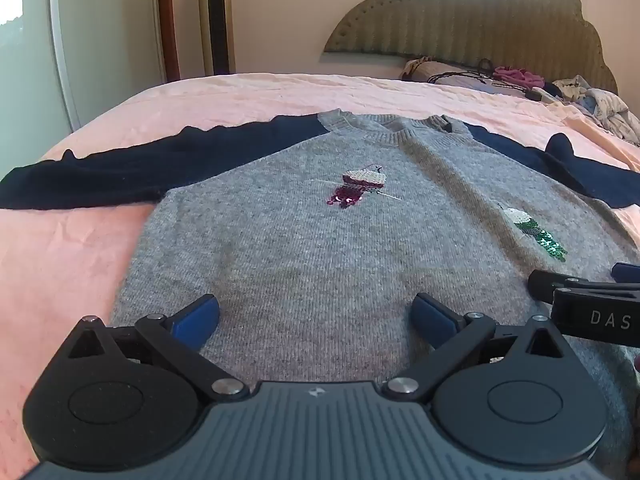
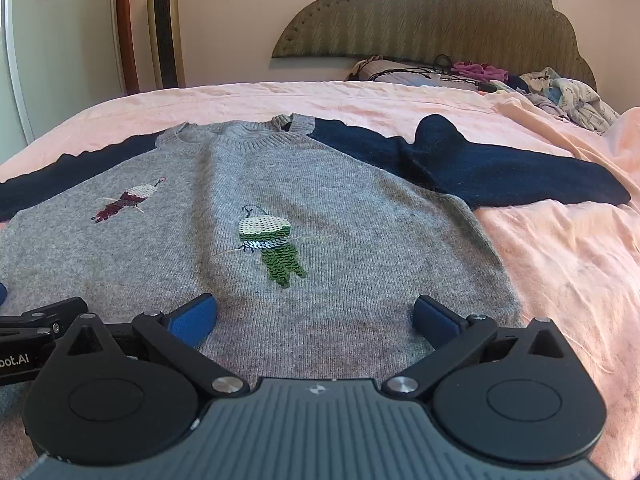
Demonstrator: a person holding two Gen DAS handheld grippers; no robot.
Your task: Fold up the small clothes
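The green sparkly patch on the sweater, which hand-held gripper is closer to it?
The right hand-held gripper. The green sequin patch lies just ahead of its open fingers. The left hand-held gripper sits off to that patch's left side, facing the red sequin patch instead.

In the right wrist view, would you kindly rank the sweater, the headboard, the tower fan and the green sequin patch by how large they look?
1. Sweater, nearest the camera, so partly flattered.
2. Headboard.
3. Tower fan.
4. Green sequin patch, clearly smallest.
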